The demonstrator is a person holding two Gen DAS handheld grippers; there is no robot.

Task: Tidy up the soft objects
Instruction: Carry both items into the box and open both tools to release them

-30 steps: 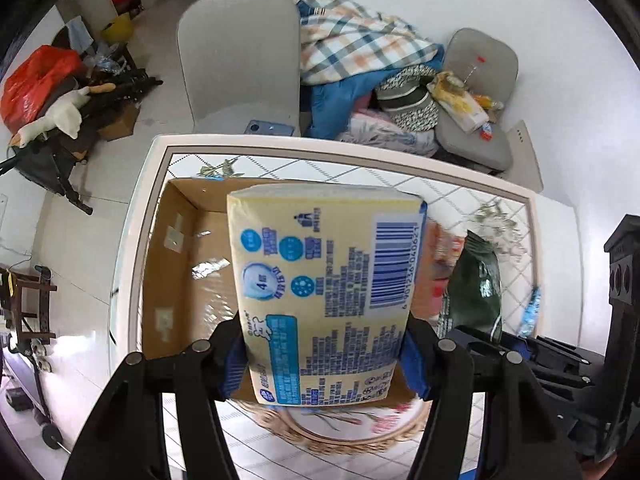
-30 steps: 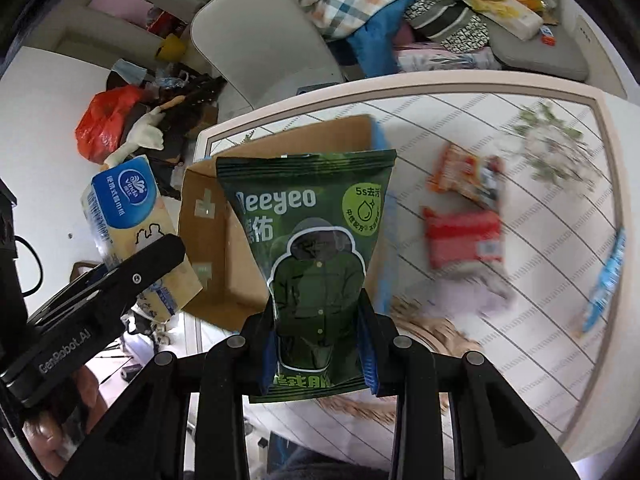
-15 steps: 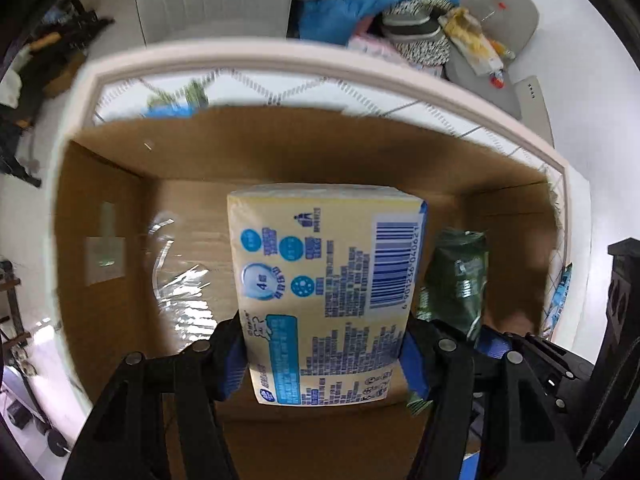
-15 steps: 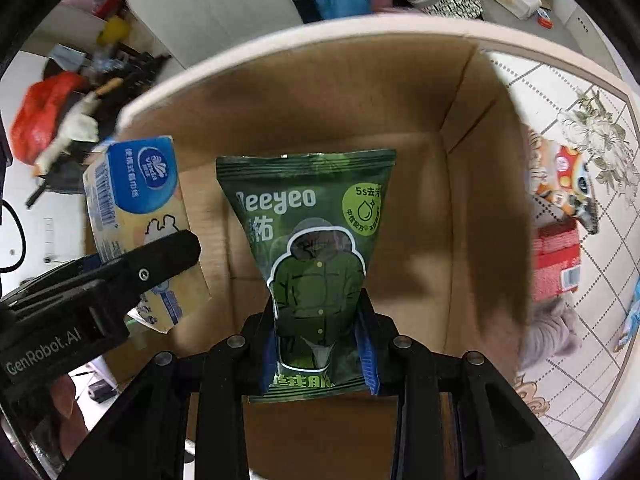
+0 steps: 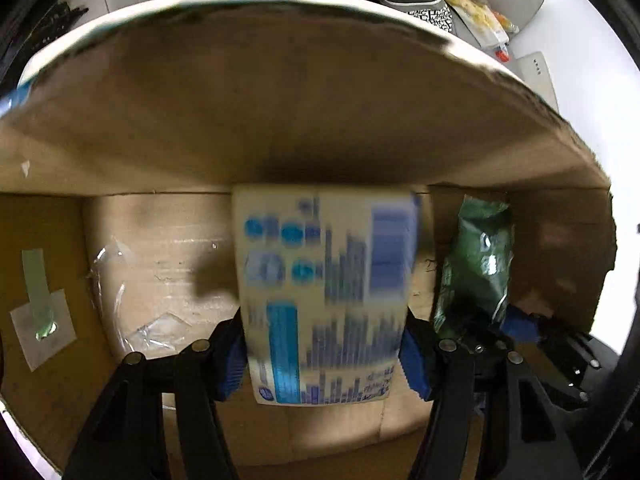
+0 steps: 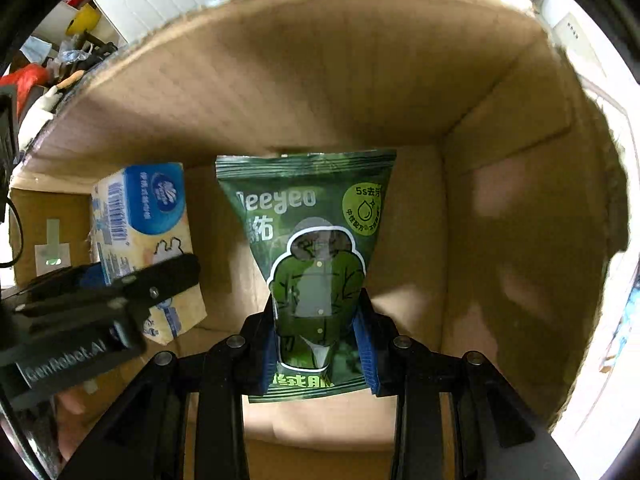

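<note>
Right wrist: green pouch (image 6: 316,264) pinched in right tool (image 6: 320,354)

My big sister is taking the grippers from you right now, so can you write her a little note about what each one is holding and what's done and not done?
Left gripper: shut on the yellow-and-blue soft tissue pack, held inside the brown cardboard box, near its back wall.
Right gripper: shut on the dark green plastic pouch, also down inside the box, to the right of the tissue pack.
Done: both soft items are lifted and brought into the box.
Left: neither is released. Probably lower each to the box floor, open the jaws, and pull out. More packets may lie on the table outside; these views barely show them.
</note>
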